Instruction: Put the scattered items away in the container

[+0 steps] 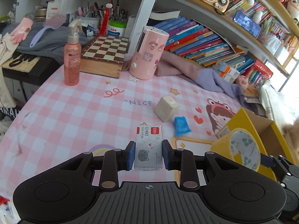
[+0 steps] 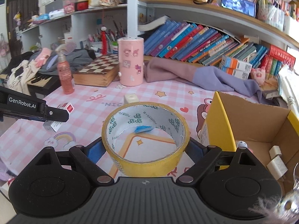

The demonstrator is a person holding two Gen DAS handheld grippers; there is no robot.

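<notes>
Now, at this moment:
Left gripper [image 1: 148, 154]: its blue pads are clamped on a small silver staple box [image 1: 148, 147], which is held by its two long sides and lifted off the tablecloth.
Staple box: a red label and a grey cat drawing are seen on its top face; from the right wrist view it is seen at the far left, partly hidden behind the left gripper's black finger.
Right gripper [image 2: 145, 149]: its fingers are spread wide and pressed against the outside of a yellow tape roll [image 2: 145, 140], which is carried with its hole facing up and forward.
Tape roll: it is held above the table, just left of the cardboard box [image 2: 252, 130].
Cardboard box: it is placed at the right of the table, yellow outside and brown inside, open on top; two small white items [image 2: 276, 160] are seen lying on its floor.
Cream block [image 1: 166, 108]: it is left on the pink checked tablecloth [image 1: 65, 112], beyond the staple box.
Blue scrap [image 1: 182, 127]: it is found just near and right of the cream block, flat on the cloth.
Far side: a pink canister [image 1: 147, 54], a chessboard [image 1: 104, 52] and a pink spray bottle [image 1: 72, 56] are lined up, with leaning books [image 1: 201, 43] to the right.
</notes>
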